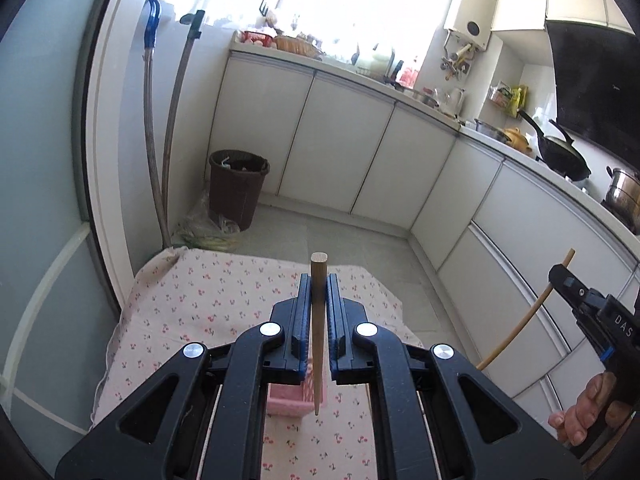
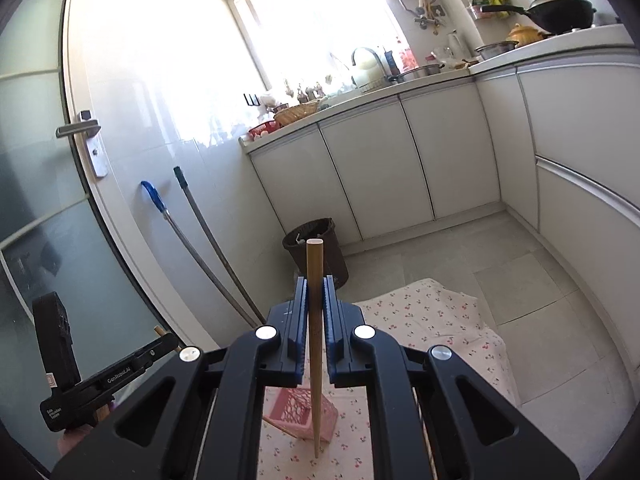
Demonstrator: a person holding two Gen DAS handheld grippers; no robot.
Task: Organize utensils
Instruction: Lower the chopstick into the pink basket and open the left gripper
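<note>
My left gripper is shut on a wooden chopstick, held upright with its thick end up and its thin tip over a pink slotted basket. In the right wrist view my right gripper is shut on a second chopstick, also upright, its tip hanging in front of the pink basket. The basket stands on a table under a cherry-print cloth. The right gripper shows at the left view's right edge with its chopstick; the left gripper shows at the right view's lower left.
White kitchen cabinets run along the back and right, their counter crowded with pots and a black wok. A brown bin and two mop handles stand by the frosted glass door. Grey tiled floor lies beyond the table.
</note>
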